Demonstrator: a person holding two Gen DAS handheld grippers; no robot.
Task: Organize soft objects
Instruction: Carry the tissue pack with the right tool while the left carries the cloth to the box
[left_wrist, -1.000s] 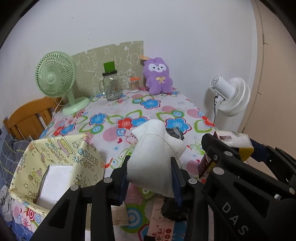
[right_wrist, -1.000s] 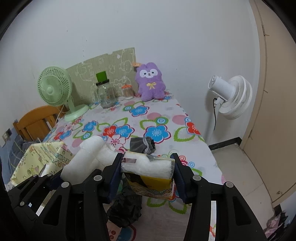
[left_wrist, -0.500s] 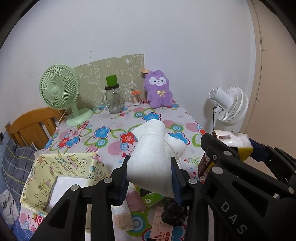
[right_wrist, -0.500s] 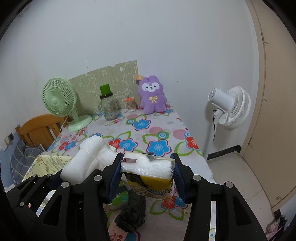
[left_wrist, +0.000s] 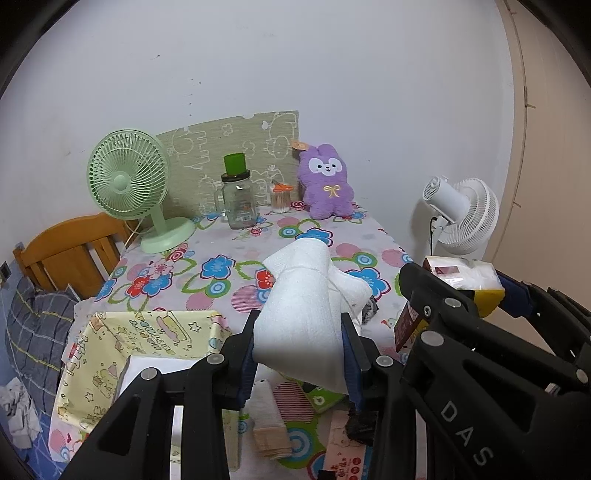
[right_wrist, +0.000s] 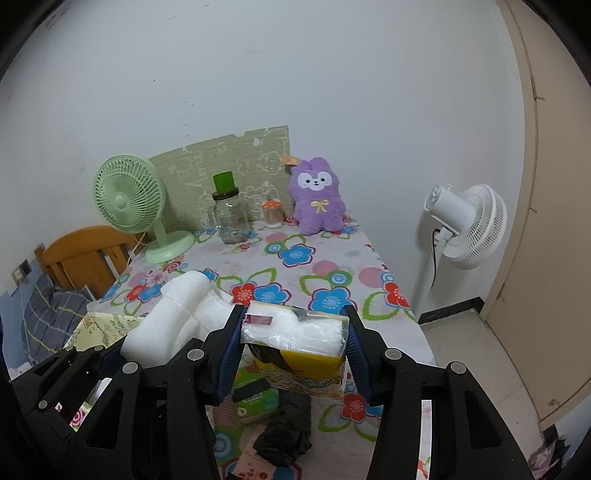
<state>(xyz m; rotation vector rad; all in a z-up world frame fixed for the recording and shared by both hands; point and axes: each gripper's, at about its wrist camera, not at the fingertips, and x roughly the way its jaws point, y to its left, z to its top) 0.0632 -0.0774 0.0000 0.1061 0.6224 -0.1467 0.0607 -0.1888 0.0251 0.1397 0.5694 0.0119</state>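
My left gripper (left_wrist: 299, 354) is shut on a white rolled foam bundle (left_wrist: 306, 310) tied with string, held above the floral table (left_wrist: 229, 266). The bundle also shows in the right wrist view (right_wrist: 177, 314). My right gripper (right_wrist: 293, 350) is shut on a yellow tissue pack (right_wrist: 295, 350), held just right of the left gripper; the pack also shows in the left wrist view (left_wrist: 469, 280). A yellow patterned fabric box (left_wrist: 110, 354) with a white item inside sits low left of the left gripper. A purple plush bunny (left_wrist: 327, 184) sits at the table's far side.
A green fan (left_wrist: 129, 184), a glass jar (left_wrist: 238, 199) and a small toothpick jar (left_wrist: 280, 197) stand at the back. A green pack (right_wrist: 255, 400), a black crumpled item (right_wrist: 284, 439) and paper packets (left_wrist: 273, 417) lie under the grippers. A wooden chair (left_wrist: 70, 251) stands left, a white fan (left_wrist: 461, 218) right.
Both grippers have risen and pulled back from the table with their loads still held; the table and the fabric box now look lower and farther away.
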